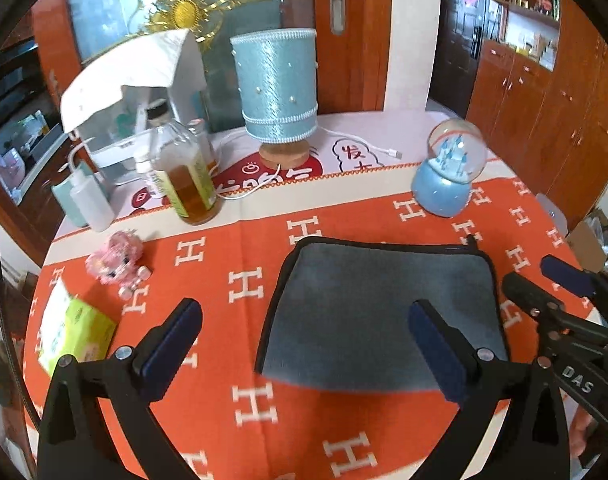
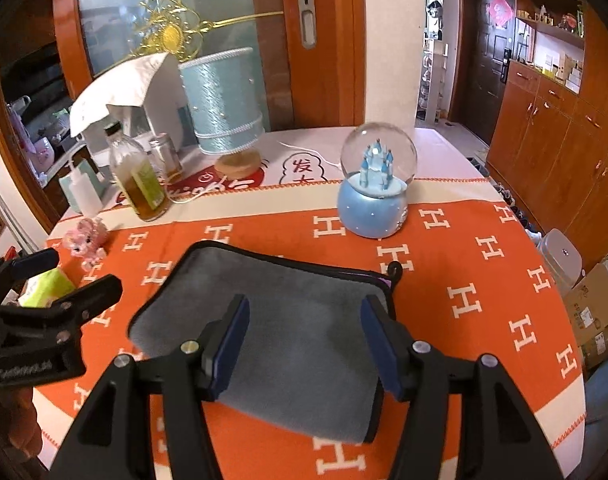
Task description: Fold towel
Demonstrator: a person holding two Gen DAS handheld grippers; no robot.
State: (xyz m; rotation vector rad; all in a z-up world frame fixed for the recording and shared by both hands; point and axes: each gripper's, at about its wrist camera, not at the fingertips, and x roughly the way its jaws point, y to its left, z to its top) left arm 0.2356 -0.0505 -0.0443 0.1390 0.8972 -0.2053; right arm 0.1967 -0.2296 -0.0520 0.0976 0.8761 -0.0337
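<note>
A grey towel with a dark hem lies folded flat on the orange tablecloth; it also shows in the right wrist view. My left gripper is open and empty, above the towel's near left part, with one finger over the cloth and one over the towel. My right gripper is open and empty, hovering over the towel's near half. In the left wrist view the right gripper shows at the towel's right edge. In the right wrist view the left gripper shows at the towel's left.
A snow globe stands behind the towel. A blue lamp, an oil bottle, a white squeeze bottle and a white box stand at the back. A pink toy and a green box lie at the left.
</note>
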